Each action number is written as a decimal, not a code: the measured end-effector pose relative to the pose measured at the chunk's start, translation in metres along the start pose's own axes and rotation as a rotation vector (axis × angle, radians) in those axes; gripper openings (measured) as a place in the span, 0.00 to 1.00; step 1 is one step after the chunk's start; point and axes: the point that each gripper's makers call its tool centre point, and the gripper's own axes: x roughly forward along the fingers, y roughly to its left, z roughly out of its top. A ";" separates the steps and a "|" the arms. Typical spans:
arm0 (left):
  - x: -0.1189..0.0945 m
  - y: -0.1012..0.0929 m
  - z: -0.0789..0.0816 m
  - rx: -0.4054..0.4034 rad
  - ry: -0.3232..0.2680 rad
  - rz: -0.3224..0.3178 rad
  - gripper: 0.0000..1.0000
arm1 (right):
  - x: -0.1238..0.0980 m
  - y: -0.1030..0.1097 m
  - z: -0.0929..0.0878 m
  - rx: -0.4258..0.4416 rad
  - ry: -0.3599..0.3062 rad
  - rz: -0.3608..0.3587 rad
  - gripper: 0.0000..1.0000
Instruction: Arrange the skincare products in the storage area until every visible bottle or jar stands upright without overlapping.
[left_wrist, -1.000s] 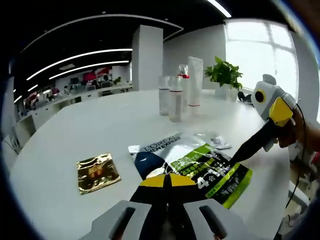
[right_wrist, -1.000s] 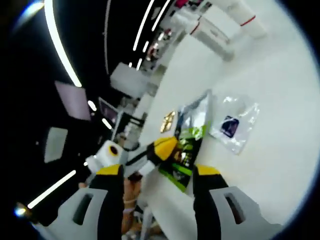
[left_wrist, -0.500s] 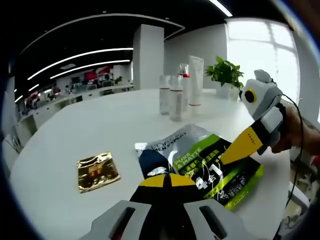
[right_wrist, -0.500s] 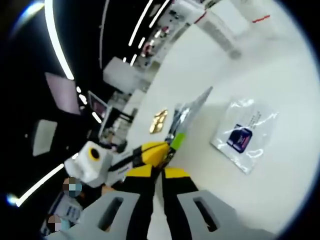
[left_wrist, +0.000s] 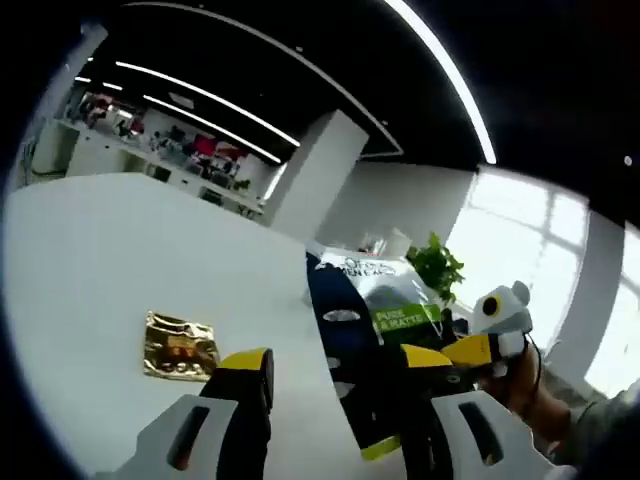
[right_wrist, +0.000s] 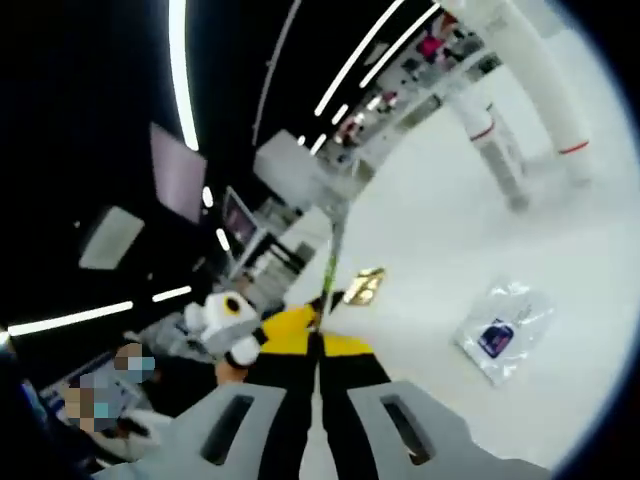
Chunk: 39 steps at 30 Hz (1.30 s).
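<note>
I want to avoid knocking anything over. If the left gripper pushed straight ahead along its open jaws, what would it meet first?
Most likely the large sachet, which the right gripper holds up off the white table. It crosses the gap between the left gripper's jaws; depth is unclear.

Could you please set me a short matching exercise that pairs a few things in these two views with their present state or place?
Column one:
1. black and green printed pouch
2. gold foil sachet
3. clear plastic sachet with a dark label
4. left gripper

Column two:
a. open, jaws spread apart
b. lying flat on the white table, left of the pouch in the left gripper view
c. lifted off the table, pinched by the right gripper
d. lying on the table, seen in the right gripper view

Pairs: 1-c, 2-b, 3-d, 4-a
</note>
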 end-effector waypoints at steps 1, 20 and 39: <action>-0.001 -0.016 0.002 -0.081 -0.003 -0.093 0.49 | -0.003 0.001 0.001 -0.008 0.003 -0.015 0.00; 0.002 -0.036 0.039 -0.440 -0.033 -0.286 0.01 | -0.007 0.003 0.047 -0.234 -0.299 0.016 0.14; 0.072 0.090 0.048 -0.498 0.234 0.135 0.02 | 0.000 -0.055 0.013 -0.235 -0.144 -0.061 0.11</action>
